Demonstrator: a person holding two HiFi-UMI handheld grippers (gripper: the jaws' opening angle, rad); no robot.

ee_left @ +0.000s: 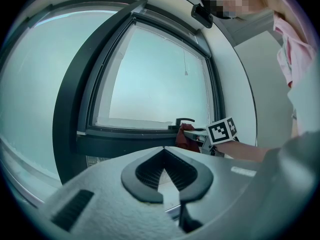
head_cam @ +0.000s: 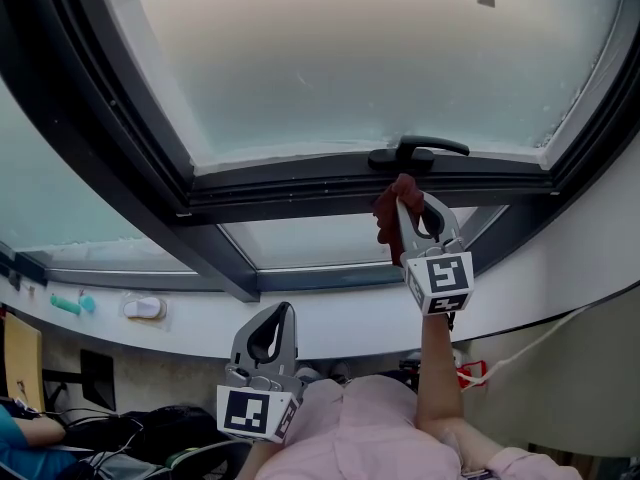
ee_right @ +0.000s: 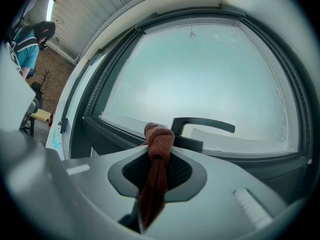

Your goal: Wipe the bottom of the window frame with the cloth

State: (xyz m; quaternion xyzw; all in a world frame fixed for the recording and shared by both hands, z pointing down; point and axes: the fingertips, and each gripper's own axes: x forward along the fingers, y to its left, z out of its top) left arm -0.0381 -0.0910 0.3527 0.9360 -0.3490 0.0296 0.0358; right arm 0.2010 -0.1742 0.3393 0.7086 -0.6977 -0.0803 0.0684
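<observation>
While the cloth is clamped in the right gripper at the bottom of the window frame, just beside the handle, wiping is judged barely started. The left gripper is held low, closed on nothing.

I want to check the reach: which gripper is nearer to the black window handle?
Right. The right gripper, shut on the cloth, is close beside the handle; the left gripper is much lower, to the left.
</observation>
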